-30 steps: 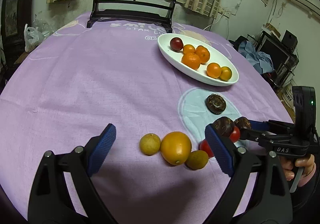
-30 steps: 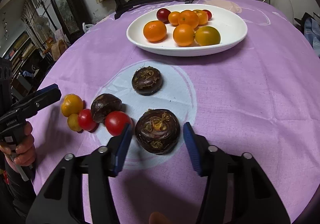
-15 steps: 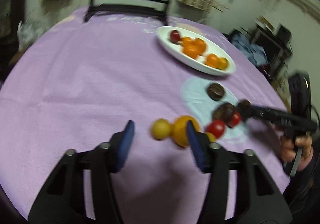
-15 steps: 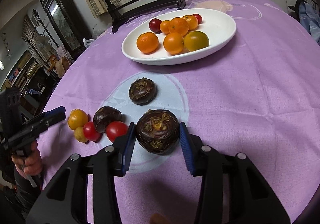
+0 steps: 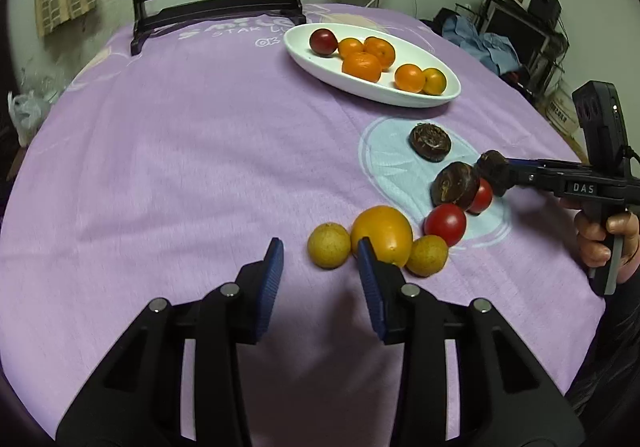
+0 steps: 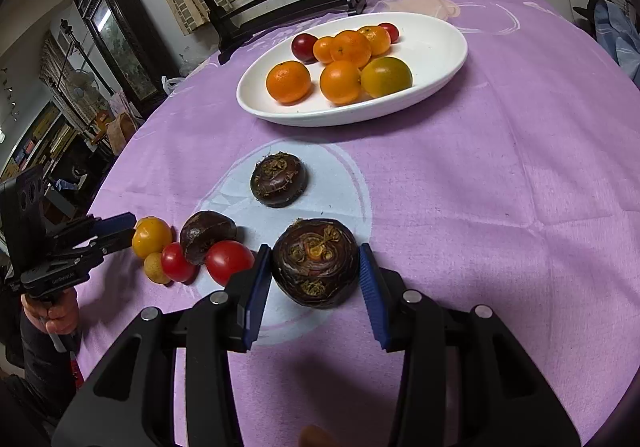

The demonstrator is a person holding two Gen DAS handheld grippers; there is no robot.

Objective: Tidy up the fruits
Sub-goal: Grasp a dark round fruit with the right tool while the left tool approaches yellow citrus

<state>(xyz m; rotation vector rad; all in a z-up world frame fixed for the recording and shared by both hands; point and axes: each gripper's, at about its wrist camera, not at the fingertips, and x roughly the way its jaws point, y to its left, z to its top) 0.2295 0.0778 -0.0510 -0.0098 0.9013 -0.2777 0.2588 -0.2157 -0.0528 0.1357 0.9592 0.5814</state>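
My right gripper (image 6: 316, 267) is shut on a dark brown water chestnut (image 6: 316, 261), low over the purple tablecloth; it also shows in the left wrist view (image 5: 494, 172). My left gripper (image 5: 320, 257) is open and empty, just short of a small yellow fruit (image 5: 329, 245) and a big orange fruit (image 5: 382, 234). Beside them lie another small yellow fruit (image 5: 427, 255), two red tomatoes (image 5: 445, 224) and a second water chestnut (image 5: 456, 184). A third water chestnut (image 6: 279, 179) lies alone. The white oval plate (image 6: 436, 47) holds several oranges and tomatoes.
A dark wooden chair (image 5: 216, 3) stands at the table's far edge. The round table's edge (image 6: 624, 75) curves close on the right. Shelves and clutter (image 5: 520, 31) stand beyond the table.
My right gripper has closed onto the water chestnut. My left gripper's jaws have narrowed and it has drawn back to the left of the orange fruit.
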